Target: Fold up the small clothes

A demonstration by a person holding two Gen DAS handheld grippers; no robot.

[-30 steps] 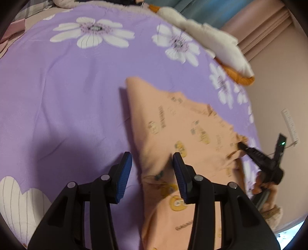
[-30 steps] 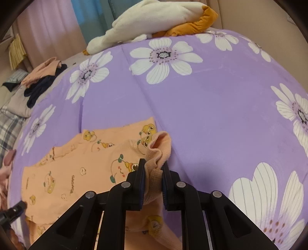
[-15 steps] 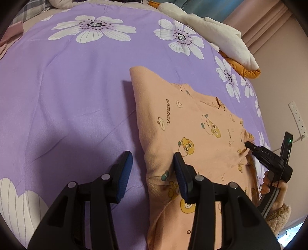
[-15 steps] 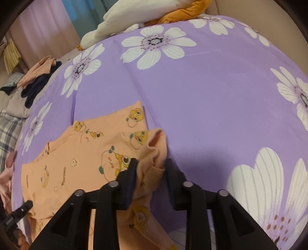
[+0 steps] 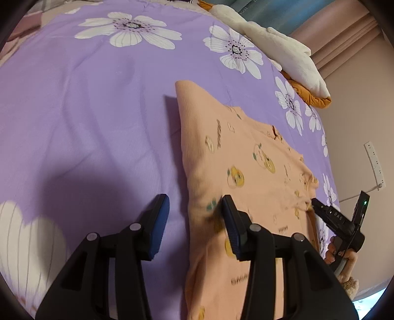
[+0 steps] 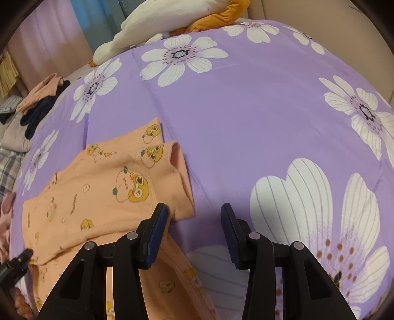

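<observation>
The peach garment (image 6: 103,197), printed with small cartoon figures, lies spread on the purple flowered bedspread (image 6: 258,110), towards the bed's near edge and well short of its far edge. A second ago its right-hand sleeve stood bunched and upright, pinched between the pads of the right claw (image 6: 194,221). That sleeve now lies folded flat across the body of the garment, its cuff edge resting just beside the claw's left finger.

The right claw's jaws are opening. Nothing sits between them; only bare bedspread shows in the gap. The cloth is released. The claw has also drawn off towards the open bedspread, clear of the fold.

The left claw (image 5: 195,216) stands apart-jawed as before, straddling the garment's opposite long edge: one finger is over the cloth, the other over the bedspread. It grips nothing, and its pads do not press the fabric.

Judgement: one sleeve fold is laid and appears to be holding flat. The opposite side awaits its fold, for which the left claw is well placed. The loose cuff could spring back if disturbed.

A white and orange plush toy (image 6: 172,14) lies at the far edge of the bed, and other clothes (image 6: 41,98) at the far left corner, well apart.
</observation>
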